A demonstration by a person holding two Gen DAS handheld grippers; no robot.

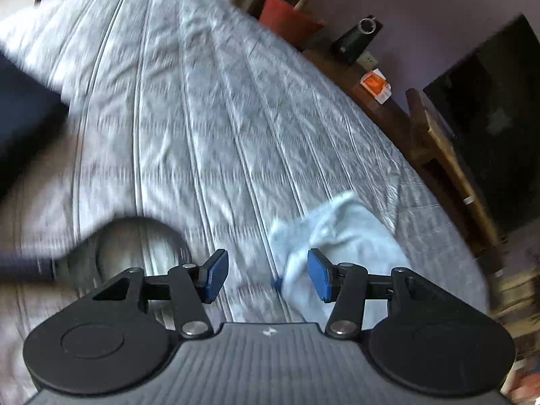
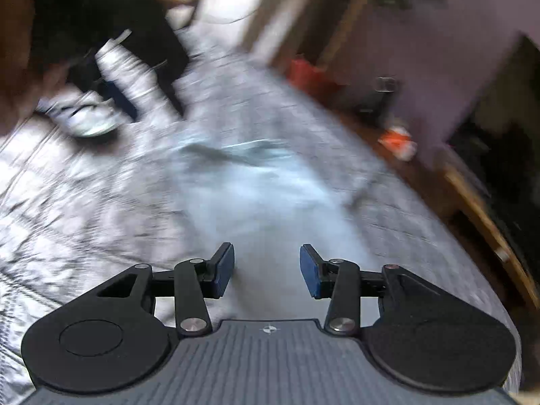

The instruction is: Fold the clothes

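A bed covered with a grey, striped, crinkled bedspread fills both views. Along its far side a dark wooden bedside ledge is seen against a mauve wall; on it stand a red bucket with a wooden handle, a black speaker and a small orange and white box. A dark screen is set further along the wall. Both views are smeared by motion, the right wrist view more so.

A pale blue garment lies crumpled on the bedspread, near the bed's wall-side edge. In the left wrist view it is seen just ahead of and under the right-hand finger of the left claw. The left claw is spread about halfway, and nothing is pinched between its blue pads; only bedspread shows in the gap. Whether the right-hand pad touches the cloth cannot be told.

The right claw is likewise spread about halfway above the pale blue garment, with nothing gripped; the cloth is seen blurred between and beyond its fingers.

In the right wrist view the other claw and a person's hand are made out, blurred, at the upper left. Bare bedspread lies open to the left of the garment, while the wooden ledge hems in the far side.
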